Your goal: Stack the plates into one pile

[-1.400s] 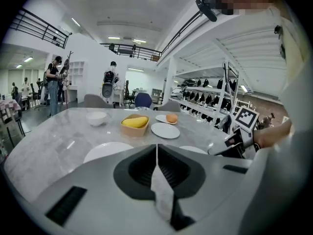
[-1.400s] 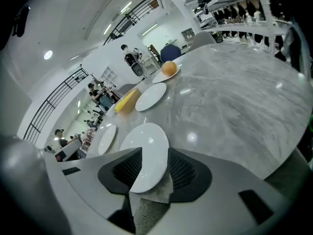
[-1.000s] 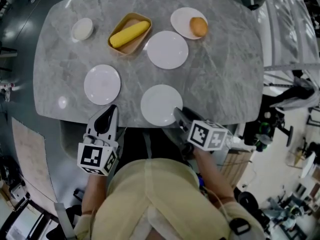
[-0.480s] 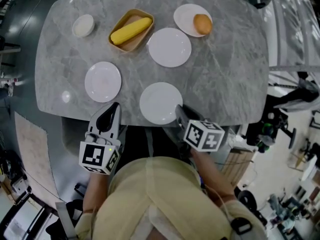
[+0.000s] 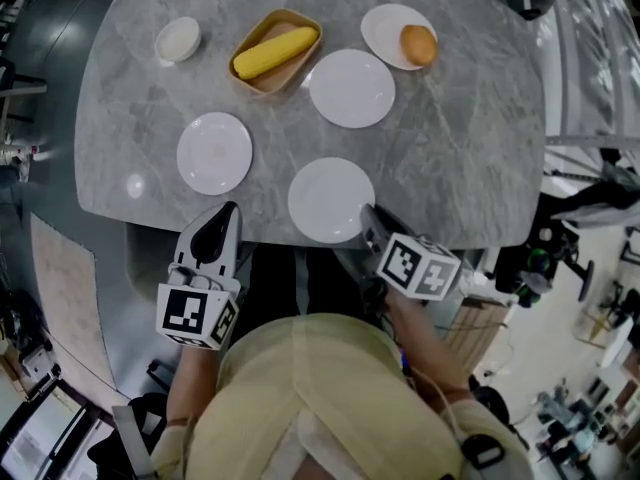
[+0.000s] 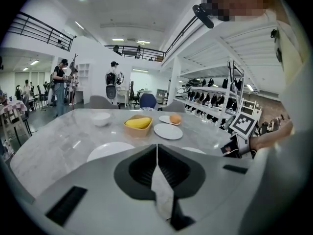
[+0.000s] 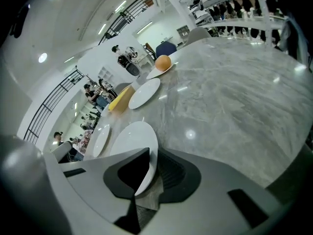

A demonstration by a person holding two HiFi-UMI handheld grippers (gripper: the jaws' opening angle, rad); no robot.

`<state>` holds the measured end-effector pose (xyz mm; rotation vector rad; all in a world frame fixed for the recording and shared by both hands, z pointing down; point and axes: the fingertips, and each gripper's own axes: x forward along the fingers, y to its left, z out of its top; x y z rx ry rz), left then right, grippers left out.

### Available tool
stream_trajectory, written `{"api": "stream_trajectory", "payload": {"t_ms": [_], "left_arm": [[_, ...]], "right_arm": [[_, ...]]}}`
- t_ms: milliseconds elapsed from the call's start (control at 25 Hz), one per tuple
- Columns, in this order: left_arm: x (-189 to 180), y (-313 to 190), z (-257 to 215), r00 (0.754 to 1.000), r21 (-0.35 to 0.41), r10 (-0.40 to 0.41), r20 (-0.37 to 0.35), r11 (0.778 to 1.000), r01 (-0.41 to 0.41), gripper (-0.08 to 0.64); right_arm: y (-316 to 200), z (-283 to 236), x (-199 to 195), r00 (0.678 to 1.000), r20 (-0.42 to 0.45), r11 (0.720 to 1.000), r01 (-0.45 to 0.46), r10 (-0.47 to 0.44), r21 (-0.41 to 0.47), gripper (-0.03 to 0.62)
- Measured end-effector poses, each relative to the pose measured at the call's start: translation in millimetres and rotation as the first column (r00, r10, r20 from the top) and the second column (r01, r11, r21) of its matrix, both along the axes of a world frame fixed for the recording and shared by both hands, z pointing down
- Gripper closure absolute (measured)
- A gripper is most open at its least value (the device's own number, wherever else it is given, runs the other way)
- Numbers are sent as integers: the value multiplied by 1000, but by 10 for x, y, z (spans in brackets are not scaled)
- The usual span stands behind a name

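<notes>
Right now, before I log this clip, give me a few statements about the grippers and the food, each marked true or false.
1. The right gripper has nothing between its jaws. False: its jaws have just been closing, and they grip the rim of the near plate.
2. The left gripper is shut and holds nothing. True.
3. The corn lies in the wooden tray. True.
4. The orange sits directly on the tabletop. False: it sits on the far plate.
</notes>
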<state>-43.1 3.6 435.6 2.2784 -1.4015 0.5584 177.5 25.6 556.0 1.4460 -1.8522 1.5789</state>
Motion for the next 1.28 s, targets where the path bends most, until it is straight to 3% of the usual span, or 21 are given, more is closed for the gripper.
{"api": "stream_trajectory", "payload": {"t_ms": [240, 440, 760, 1280], "left_arm": [[-95, -61, -39, 999, 21, 47, -14, 999, -47, 563], [-137, -117, -74, 995, 35, 90, -46, 995, -89, 563], [-116, -160, -137, 986, 61, 155, -66, 987, -151, 563], [-94, -187, -256, 977, 89, 191, -89, 979, -183, 563]], "right_arm": [[-59, -251, -16, 999, -28, 998, -36, 38, 58, 552], [54, -330, -84, 990, 16, 987, -138, 137, 78, 562], [109, -493, -251, 980, 56, 974, -195, 190, 113, 571], [46, -780, -485, 951, 228, 956, -246, 207, 159, 581]]}}
